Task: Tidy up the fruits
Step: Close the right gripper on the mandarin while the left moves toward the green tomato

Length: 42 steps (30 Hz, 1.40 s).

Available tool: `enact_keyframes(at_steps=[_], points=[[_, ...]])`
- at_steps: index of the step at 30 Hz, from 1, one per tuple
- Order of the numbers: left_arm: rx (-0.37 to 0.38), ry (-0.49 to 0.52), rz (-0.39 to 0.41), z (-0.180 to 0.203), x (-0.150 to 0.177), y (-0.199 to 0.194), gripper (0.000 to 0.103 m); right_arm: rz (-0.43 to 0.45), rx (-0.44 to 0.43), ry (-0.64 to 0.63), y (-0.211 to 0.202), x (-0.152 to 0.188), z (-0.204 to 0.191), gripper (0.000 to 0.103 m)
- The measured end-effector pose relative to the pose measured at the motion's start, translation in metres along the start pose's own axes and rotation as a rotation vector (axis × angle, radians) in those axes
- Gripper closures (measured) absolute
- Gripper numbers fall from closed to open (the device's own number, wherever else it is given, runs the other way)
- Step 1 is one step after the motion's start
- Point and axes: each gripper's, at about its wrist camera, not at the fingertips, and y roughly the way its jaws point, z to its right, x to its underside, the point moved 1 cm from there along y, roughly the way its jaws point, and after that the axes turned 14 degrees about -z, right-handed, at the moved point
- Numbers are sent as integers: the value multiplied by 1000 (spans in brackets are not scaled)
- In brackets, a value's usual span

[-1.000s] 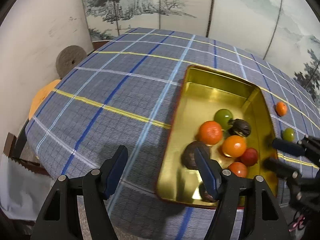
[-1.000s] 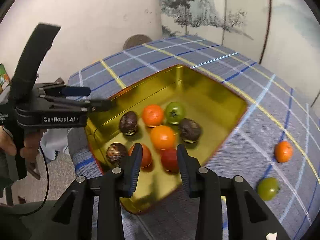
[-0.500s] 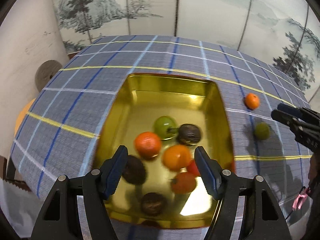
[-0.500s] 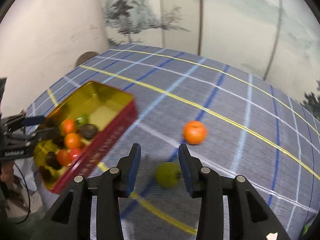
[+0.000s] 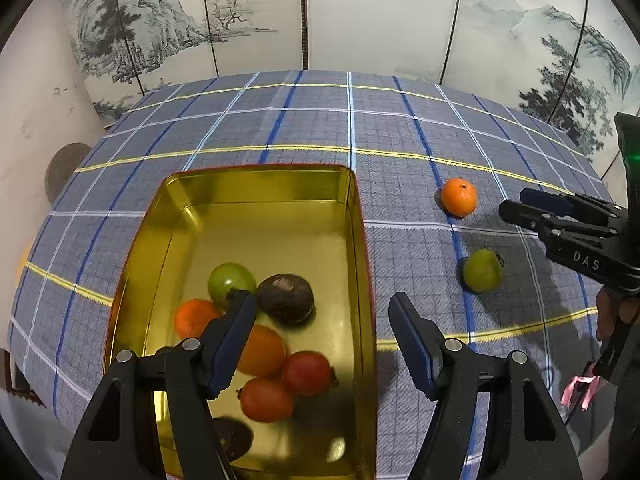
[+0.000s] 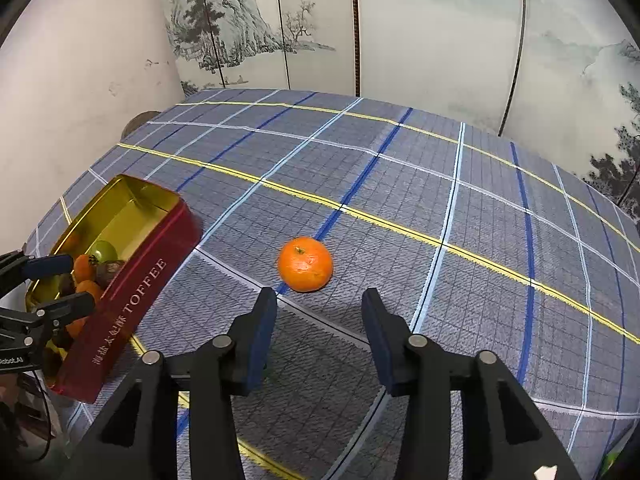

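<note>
The right gripper (image 6: pixel 319 318), empty, has just been opening its jaws; the orange (image 6: pixel 305 264) lies just ahead of them. The left gripper (image 5: pixel 320 322) hangs open over the tin (image 5: pixel 362 240) edge. Risk: a fingertip nudges the orange and it rolls away.

Bare cloth (image 6: pixel 400 216) lies open around the orange (image 6: pixel 305 265); the tin's wall (image 6: pixel 132 300) blocks the left

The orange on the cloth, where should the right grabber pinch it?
Pinch the orange across its round middle, coming down from above and from the near side. It sits alone on the tablecloth, clear all round. The right gripper, whose jaws have just been opening, already points at it, empty.
</note>
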Motion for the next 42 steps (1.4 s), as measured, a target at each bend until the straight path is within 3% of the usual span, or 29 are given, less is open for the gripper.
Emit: enact_keyframes(at_steps=[20, 32, 42], points=[[-32, -150, -26, -45, -28, 15, 33, -41, -16, -54, 33, -22, -8, 56], [-29, -156, -45, -48, -31, 24, 33, -81, -13, -63, 58, -34, -14, 56], [-7, -150, -52, -44, -30, 29, 33, -83, -5, -38, 61, -32, -8, 65]])
